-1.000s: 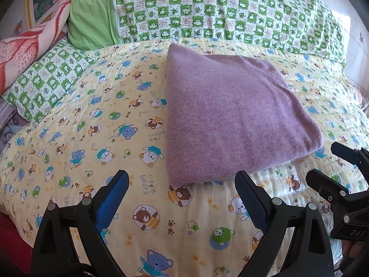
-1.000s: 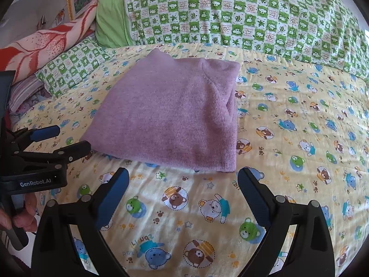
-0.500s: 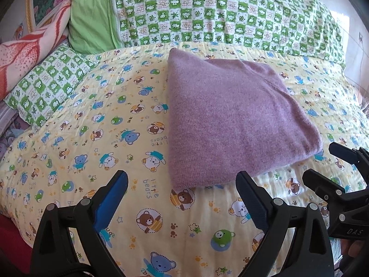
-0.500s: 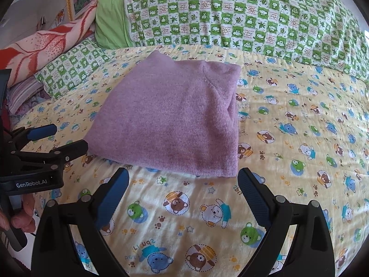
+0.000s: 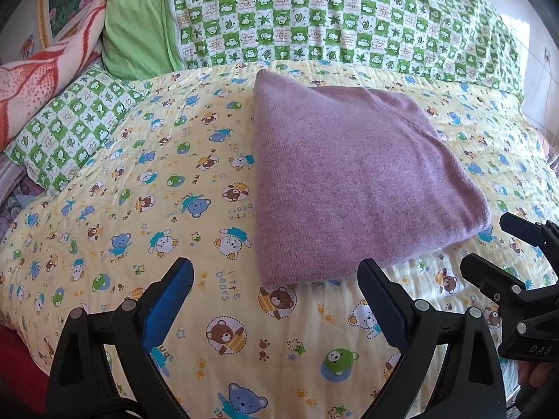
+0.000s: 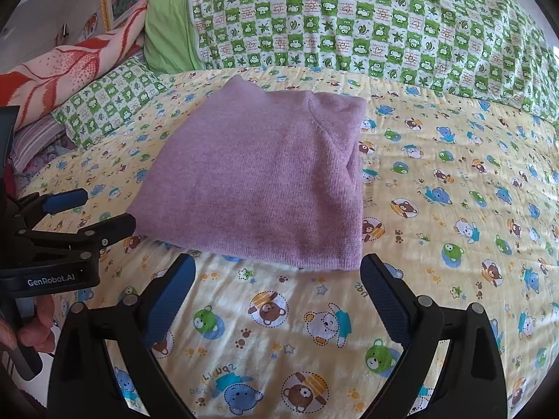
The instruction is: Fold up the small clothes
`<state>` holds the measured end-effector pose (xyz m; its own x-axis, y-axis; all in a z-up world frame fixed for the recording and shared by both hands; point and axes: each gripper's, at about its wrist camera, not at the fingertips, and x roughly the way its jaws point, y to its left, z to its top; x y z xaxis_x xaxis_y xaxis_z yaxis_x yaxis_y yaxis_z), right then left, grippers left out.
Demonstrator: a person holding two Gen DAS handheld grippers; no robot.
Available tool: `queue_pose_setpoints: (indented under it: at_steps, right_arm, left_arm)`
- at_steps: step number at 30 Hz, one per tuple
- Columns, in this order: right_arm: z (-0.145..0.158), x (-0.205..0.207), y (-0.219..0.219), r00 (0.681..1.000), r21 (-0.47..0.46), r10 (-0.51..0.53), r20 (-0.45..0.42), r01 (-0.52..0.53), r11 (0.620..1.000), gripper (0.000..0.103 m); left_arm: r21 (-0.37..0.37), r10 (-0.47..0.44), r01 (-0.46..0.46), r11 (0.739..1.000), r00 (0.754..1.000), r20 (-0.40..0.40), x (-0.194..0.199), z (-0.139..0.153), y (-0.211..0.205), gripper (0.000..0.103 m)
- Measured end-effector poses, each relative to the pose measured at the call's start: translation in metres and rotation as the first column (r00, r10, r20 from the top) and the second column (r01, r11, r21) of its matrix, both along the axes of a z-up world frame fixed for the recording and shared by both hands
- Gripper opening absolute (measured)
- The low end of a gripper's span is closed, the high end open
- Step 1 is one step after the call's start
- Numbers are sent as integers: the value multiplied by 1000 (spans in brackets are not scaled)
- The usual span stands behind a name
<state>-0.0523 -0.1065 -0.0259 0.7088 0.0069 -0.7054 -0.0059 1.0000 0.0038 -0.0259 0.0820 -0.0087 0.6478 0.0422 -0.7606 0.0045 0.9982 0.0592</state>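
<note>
My left gripper [image 5: 276, 293] has its jaws spread wide with nothing between them, and my right gripper [image 6: 279, 289] is the same, blue pads apart and empty. Both hang just short of the near edge of the folded purple knit sweater [image 5: 349, 174], which lies flat on the yellow bear-print bedsheet [image 5: 139, 209] in a tidy rectangle, touched by neither gripper. From the left wrist view the sweater's near left corner sits between my fingers; from the right wrist view its near right corner does.

I judge the fold close to finished, so the risk now is undoing it. If I close on only the top layer, lifting would peel the stack open. If I dig too low, I could pinch the sheet along with the knit and drag both. The soft knit may also sag or slide if the two grips lift unevenly.

Behind it lie a green checked quilt [image 6: 349, 17], a matching pillow [image 5: 70, 132] and a red-and-white blanket [image 6: 63, 73].

Readable writing: "GenRobot.AI" on the left gripper's body in the right wrist view, "DAS" on the right gripper's body in the left wrist view, and "little bears" printed on the sheet.
</note>
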Motion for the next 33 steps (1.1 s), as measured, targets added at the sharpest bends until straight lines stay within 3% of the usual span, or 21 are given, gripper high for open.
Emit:
queue_pose_setpoints:
  at_steps: [33]
  right_arm:
    - [0,3,-4,1000,4,-16,-4,16,1000,96]
  left_arm:
    - [-1,-1,1,1000,1000,2,0,0,-3,96]
